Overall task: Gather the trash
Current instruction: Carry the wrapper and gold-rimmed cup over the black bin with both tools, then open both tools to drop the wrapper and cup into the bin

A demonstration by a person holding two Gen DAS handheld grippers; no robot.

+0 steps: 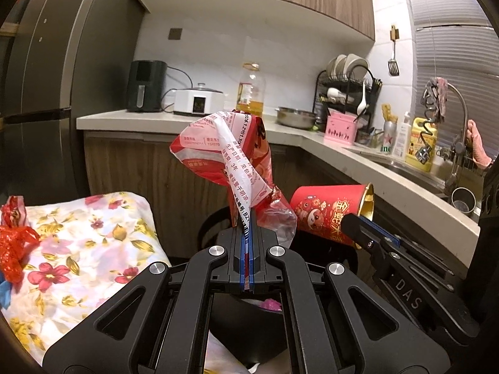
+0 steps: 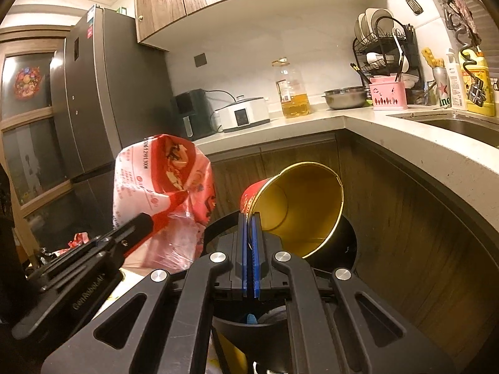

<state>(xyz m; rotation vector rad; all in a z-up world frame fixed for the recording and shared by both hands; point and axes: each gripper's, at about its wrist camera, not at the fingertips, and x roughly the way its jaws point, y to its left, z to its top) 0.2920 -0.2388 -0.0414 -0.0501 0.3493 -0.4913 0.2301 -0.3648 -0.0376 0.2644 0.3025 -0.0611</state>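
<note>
Over the right edge of the flower-print cloth (image 1: 93, 237), where red scraps (image 1: 14, 243) still lie at the left, the left gripper (image 1: 248, 230) is pressed together on the seam of a red-and-white snack bag (image 1: 218, 152), which stands up from the jaws. Just right of it, the right gripper (image 2: 249, 233) pinches the rim of a red paper tub (image 2: 299, 205), tilted with its gold mouth open toward its wrist camera. A black bin (image 2: 343, 243) sits directly below both loads, so either could probably drop straight in. The counter edge (image 2: 405, 143) curves close on the right, with the oil bottle (image 2: 291, 90) well behind.
</note>
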